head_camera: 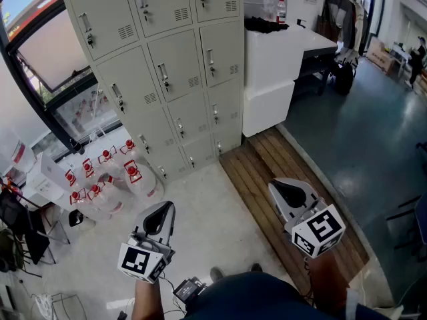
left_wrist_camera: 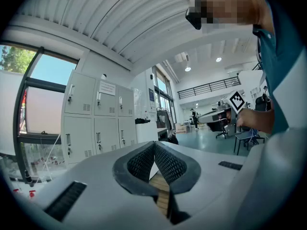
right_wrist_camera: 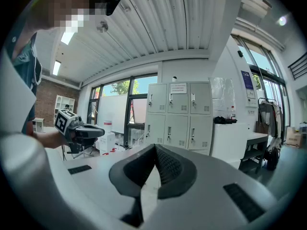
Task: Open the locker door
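Locker door (head_camera: 175, 65) is sitting shut in a grey bank of lockers (head_camera: 133, 105), well apart from both tongs.

Every door in the bank is showing closed, each with a small handle (head_camera: 163, 76) near its edge. The bank is standing by the window, with red-capped water jugs (head_camera: 107, 179) at its left foot and a white counter (head_camera: 273, 65) just to its right. The left tongs (head_camera: 163, 213) are hanging over pale floor and the right tongs (head_camera: 279, 189) over wooden decking (head_camera: 260, 165), each with its pads pressed together on nothing. The task is looking barely begun, with the approach yet to be made. The next move is calling for walking up, spreading one pair of tongs around a handle, clamping, then pulling along the hinge swing. Which door is meant, I cannot tell.
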`<state>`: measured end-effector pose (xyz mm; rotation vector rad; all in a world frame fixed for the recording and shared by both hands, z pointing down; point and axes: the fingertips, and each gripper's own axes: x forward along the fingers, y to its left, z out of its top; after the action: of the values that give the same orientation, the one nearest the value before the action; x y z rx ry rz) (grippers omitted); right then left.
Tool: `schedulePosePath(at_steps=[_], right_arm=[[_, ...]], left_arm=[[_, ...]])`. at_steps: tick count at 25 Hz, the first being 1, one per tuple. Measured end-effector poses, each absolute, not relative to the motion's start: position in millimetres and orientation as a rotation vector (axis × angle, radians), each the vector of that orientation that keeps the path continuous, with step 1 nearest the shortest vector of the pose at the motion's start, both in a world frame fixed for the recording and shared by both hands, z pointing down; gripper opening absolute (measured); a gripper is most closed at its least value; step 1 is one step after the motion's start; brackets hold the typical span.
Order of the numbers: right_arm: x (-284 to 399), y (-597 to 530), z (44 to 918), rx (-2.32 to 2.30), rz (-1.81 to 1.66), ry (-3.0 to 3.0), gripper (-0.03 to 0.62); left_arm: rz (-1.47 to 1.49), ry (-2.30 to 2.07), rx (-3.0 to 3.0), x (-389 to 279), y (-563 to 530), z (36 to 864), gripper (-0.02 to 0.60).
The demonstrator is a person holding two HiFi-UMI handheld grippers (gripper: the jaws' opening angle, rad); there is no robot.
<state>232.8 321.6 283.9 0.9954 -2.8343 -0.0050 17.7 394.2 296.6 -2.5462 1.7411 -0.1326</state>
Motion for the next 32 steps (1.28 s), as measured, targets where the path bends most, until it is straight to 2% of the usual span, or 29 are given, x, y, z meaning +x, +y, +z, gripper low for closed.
schedulePosePath(at_steps=[11,17,32], right_arm=[[227,312,292,1.039,0.021,-2.824,0.037],[217,312,300,1.072,0.033,-2.820,0.037],[164,317,295,1.193,0.033,-2.767,0.037]], left_arm=[[-0.181,1.789,-2.556,2,381,303,0.017],[-0.129,1.675,-2.594,-5,378,314,0.017],[-0.077,1.592,-2.654,-65,376,311,0.017]])
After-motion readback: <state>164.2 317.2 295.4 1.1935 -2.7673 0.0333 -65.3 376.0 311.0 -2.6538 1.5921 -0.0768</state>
